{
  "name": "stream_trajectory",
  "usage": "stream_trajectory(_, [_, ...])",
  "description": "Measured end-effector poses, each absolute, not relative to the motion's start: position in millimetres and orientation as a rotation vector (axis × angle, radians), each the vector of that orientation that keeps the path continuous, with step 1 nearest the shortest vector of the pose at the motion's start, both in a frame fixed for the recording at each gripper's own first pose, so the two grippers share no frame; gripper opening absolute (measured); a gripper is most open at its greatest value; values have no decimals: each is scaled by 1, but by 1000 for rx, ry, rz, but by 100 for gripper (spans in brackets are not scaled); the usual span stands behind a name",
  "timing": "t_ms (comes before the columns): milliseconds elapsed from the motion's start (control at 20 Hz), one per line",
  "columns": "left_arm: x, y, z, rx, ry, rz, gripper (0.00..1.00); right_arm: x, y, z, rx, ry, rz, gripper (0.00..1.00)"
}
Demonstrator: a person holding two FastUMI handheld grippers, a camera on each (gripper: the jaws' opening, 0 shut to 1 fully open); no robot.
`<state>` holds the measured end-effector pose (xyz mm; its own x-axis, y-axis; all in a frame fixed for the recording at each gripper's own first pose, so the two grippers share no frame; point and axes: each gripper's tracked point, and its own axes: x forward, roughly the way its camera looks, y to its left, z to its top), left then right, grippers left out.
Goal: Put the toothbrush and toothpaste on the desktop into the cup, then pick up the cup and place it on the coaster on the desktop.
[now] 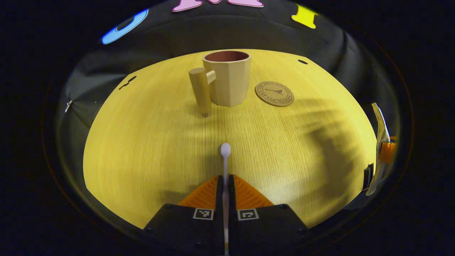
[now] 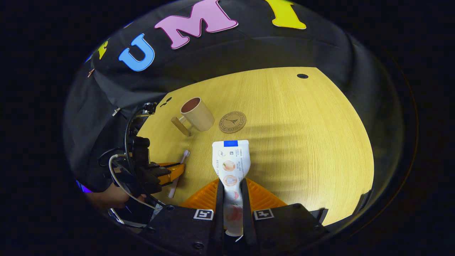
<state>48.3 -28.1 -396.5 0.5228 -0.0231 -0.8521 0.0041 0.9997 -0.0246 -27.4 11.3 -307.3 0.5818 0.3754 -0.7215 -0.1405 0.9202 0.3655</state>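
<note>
In the left gripper view, the left tool (image 1: 225,185) has its two fingers pressed in on the thin white handle of the toothbrush (image 1: 225,160), which runs up between them and ends in a rounded head just ahead of the fingertips, over the yellow wood-grain worktop (image 1: 149,149). Whether the brush rests on the surface or is lifted clear of it cannot be told. Well ahead of this tool and a little to its left stands the cup (image 1: 229,80), upright, beige outside and reddish-brown inside, its thick wooden handle turned to the left. Just right of the cup, apart from it, lies the round coaster (image 1: 274,94), flat on the worktop. At the far right edge the right tool's load shows as a pale strip.

In the right gripper view, the right tool (image 2: 231,199) pinches the toothpaste (image 2: 231,163) tube between both fingers near its cap end; the flat crimped end with a blue band points forward, away from the tool. Straight ahead of the tube's end sits the coaster (image 2: 232,122), and the cup (image 2: 197,113) stands beyond and to the left of it, not touching. Off to this tool's left, the left tool (image 2: 174,170) appears side-on, closed on the toothbrush (image 2: 179,172), with cables looping above it and a person's hand (image 2: 106,199) gripping it from behind.
</note>
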Motion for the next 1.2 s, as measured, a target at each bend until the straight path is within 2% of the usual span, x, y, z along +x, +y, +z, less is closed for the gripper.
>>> stream_trajectory(100, [50,-28,-393,-48,1027,-29,7,-27,11,-305,291,889,300,26])
stream_trajectory(300, [46,-31,-383,-144,996,-98,6,-18,11,-293,335,831,284,26])
stream_trajectory(550, [40,-15,-333,-223,869,-118,6,0,19,-262,347,726,308,26])
stream_trajectory(700, [38,-7,-295,-274,786,-119,6,18,38,-235,372,641,375,25])
stream_trajectory(900, [41,-6,-249,-327,667,-124,6,56,67,-201,397,555,445,25])
stream_trajectory(1200, [33,1,-197,-327,544,-131,6,147,124,-161,490,417,529,25])
